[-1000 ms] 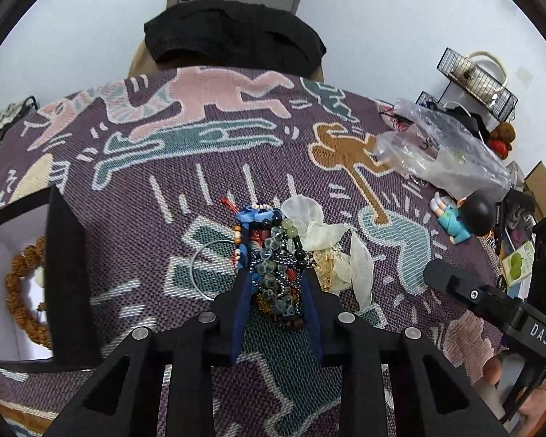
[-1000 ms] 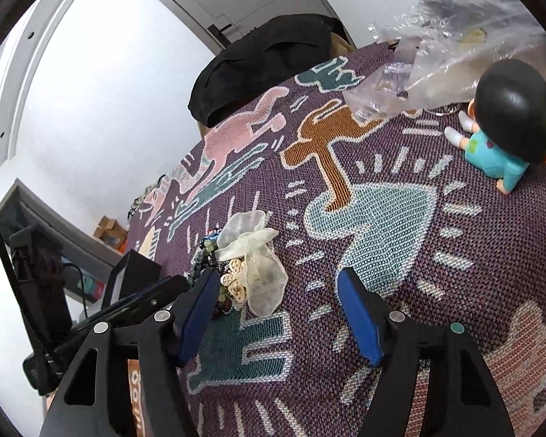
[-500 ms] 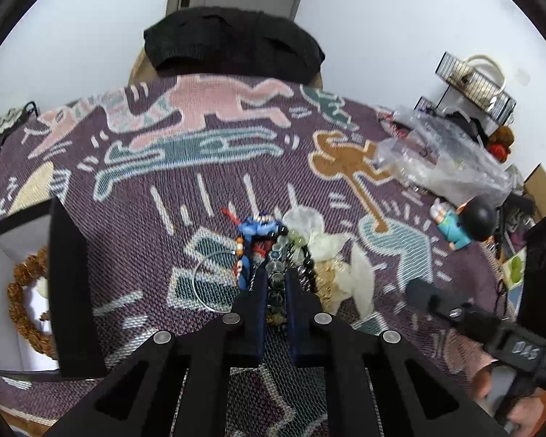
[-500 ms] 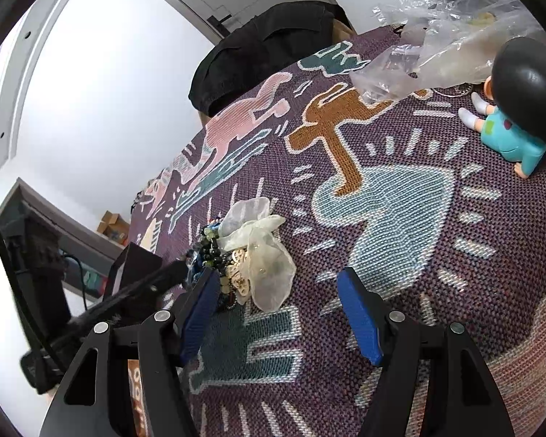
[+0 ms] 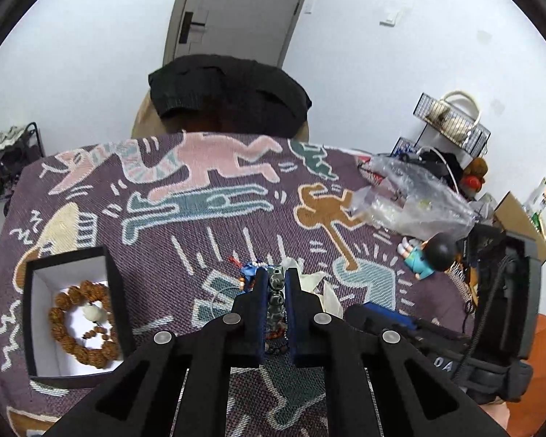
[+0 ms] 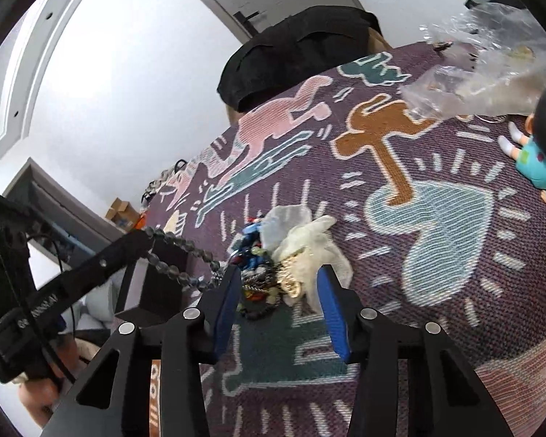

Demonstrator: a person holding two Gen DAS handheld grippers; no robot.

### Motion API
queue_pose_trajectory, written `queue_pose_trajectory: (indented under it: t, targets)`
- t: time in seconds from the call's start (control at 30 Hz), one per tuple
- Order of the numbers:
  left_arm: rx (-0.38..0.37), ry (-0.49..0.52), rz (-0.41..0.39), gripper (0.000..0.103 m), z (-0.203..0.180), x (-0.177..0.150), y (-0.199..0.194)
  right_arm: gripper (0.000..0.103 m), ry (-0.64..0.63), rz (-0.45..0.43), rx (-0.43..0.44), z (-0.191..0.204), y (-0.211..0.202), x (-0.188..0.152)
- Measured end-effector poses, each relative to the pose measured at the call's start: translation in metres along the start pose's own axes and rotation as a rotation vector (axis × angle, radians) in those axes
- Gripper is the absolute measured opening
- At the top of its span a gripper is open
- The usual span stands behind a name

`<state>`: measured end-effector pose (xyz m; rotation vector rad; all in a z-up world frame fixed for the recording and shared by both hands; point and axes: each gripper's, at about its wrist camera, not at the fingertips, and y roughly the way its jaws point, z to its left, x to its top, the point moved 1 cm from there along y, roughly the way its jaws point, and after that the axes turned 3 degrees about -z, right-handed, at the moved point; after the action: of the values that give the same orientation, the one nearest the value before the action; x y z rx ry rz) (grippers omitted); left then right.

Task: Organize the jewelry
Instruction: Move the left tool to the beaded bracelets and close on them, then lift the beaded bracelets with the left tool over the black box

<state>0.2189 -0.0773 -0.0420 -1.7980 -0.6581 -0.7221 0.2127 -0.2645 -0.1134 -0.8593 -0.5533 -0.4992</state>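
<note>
My left gripper (image 5: 276, 278) is shut on a grey bead bracelet (image 5: 276, 296) and holds it lifted above the jewelry pile. In the right wrist view the grey bead strand (image 6: 180, 251) hangs from the left gripper down to the pile (image 6: 260, 273) of beads, gold chain and sheer white pouches (image 6: 309, 244). My right gripper (image 6: 278, 284) is open, its blue fingers either side of the pile. A black box with white lining (image 5: 36, 320) at the left holds a brown bead bracelet (image 5: 80, 324).
A patterned purple cloth (image 5: 200, 218) covers the table. A crumpled clear plastic bag (image 5: 411, 200) and a small doll figure (image 5: 429, 258) lie at the right. A chair with a black garment (image 5: 229, 98) stands at the far edge. Wire baskets (image 5: 451, 127) hang on the wall.
My left gripper closed on the grey bead bracelet and rose, drawing the strand up out of the pile. My right gripper moved in over the pile, still open.
</note>
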Motion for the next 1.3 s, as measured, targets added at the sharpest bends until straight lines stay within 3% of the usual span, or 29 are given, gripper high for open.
queue_pose_trajectory:
  t: [0.4,0.7,0.97,1.3]
  targets:
    - [-0.013,-0.018,-0.101,0.009,0.017,0.011,-0.047,0.033,-0.035,0.099,0.01,0.022,0.029,-0.016]
    - [-0.006,-0.03,-0.14,0.009,0.032,0.007,-0.068,0.032,-0.035,0.168,-0.027,0.026,0.051,-0.028]
    - [-0.006,-0.066,-0.153,0.009,0.053,-0.001,-0.075,0.021,-0.071,0.173,-0.137,0.032,0.063,-0.028]
    - [0.019,-0.131,-0.193,0.009,0.09,-0.011,-0.095,0.016,-0.249,0.235,-0.339,0.055,0.082,-0.02]
